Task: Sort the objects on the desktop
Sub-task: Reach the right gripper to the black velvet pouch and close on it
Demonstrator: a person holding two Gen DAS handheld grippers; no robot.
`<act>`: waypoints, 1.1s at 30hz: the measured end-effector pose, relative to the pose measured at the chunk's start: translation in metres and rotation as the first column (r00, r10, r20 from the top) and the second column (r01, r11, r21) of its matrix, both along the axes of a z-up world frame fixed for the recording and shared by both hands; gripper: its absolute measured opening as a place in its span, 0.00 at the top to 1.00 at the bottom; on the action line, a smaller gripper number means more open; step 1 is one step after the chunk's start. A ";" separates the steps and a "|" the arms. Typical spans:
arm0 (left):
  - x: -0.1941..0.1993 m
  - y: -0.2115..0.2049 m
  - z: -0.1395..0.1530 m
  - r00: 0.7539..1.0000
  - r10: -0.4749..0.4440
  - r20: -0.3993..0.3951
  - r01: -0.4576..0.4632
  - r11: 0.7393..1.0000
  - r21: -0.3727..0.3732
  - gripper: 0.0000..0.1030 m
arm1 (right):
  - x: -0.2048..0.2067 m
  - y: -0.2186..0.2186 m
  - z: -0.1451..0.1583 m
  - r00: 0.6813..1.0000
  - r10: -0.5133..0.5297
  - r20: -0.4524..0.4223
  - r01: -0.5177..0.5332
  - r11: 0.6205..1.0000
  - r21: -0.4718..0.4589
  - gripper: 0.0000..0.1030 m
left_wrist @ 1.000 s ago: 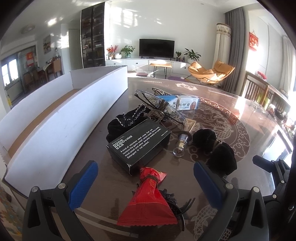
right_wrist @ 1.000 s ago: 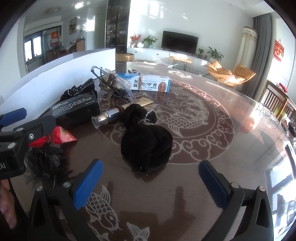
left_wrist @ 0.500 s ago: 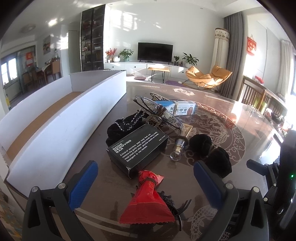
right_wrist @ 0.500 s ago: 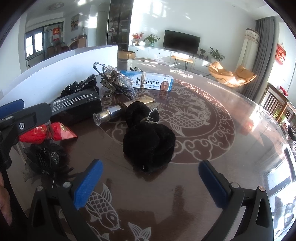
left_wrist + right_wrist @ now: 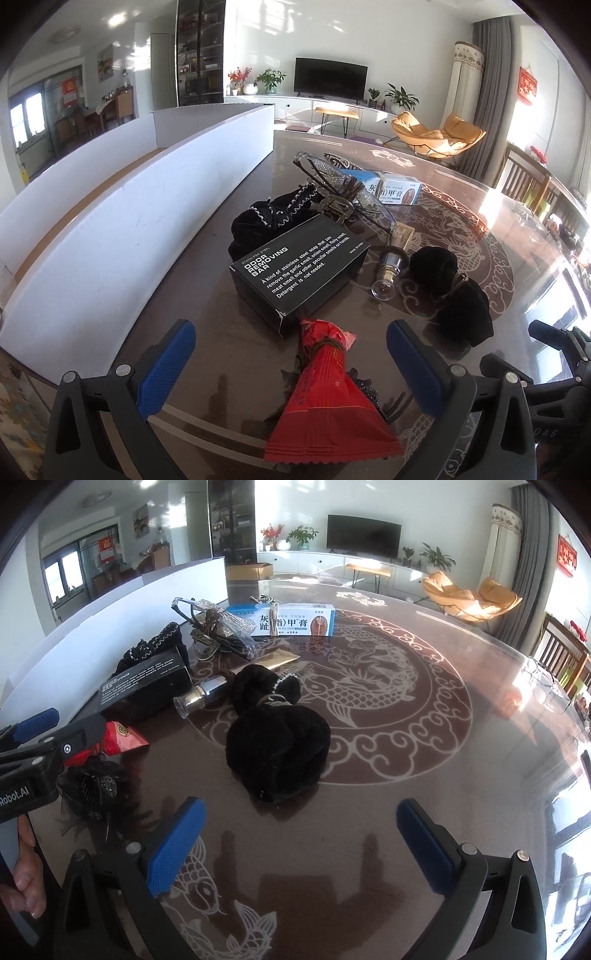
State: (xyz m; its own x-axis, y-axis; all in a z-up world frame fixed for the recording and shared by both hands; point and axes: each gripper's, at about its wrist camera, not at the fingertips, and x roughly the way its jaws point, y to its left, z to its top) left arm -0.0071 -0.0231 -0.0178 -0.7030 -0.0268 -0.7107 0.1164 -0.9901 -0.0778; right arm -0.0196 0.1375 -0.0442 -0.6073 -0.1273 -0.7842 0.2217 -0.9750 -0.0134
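My left gripper [image 5: 290, 363] is open and empty, its blue pads on either side of a red packet [image 5: 328, 398] that lies on a black hair clip. Behind it sit a black "Odor Removing Bar" box [image 5: 299, 267], a black trimmed pouch [image 5: 266, 221], a small clear bottle [image 5: 388, 269] and a black velvet pouch [image 5: 454, 295]. My right gripper [image 5: 301, 843] is open and empty, a little short of the black velvet pouch [image 5: 277, 746]. A blue and white ointment box [image 5: 291, 622] and a glittery packet [image 5: 218, 622] lie further back.
A long white cardboard box [image 5: 110, 206] runs along the left of the round glass-topped table [image 5: 424, 709]. The black hair clip [image 5: 92, 786] lies at the left in the right wrist view, under the left gripper's body [image 5: 40, 764]. Chairs stand past the table's right edge.
Both grippers have drifted slightly; the objects sit a little further off in the left wrist view and a little closer in the right. Nothing was picked up or moved.
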 end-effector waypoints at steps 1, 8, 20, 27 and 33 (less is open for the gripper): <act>0.000 -0.004 -0.001 1.000 0.008 0.001 -0.008 1.000 0.020 0.00 | -0.001 0.009 0.001 1.000 -0.010 0.019 0.011 1.000 -0.009 0.00; -0.004 0.001 -0.006 1.000 0.008 0.024 -0.008 1.000 0.008 0.00 | 0.005 0.069 -0.006 0.984 -0.073 0.163 0.097 0.985 -0.144 0.00; -0.006 0.001 -0.011 0.999 0.028 0.041 -0.027 0.999 -0.027 0.00 | -0.057 -0.021 -0.015 0.965 0.235 0.112 -0.245 0.966 0.087 0.00; -0.007 0.012 -0.011 0.999 -0.009 0.035 0.011 0.998 -0.064 0.00 | -0.078 -0.025 -0.022 0.936 0.326 0.135 -0.332 0.943 0.028 0.00; -0.003 0.018 -0.007 0.999 -0.040 0.025 0.042 0.996 -0.081 0.00 | -0.079 -0.025 -0.024 0.935 0.339 0.109 -0.343 0.939 0.022 0.00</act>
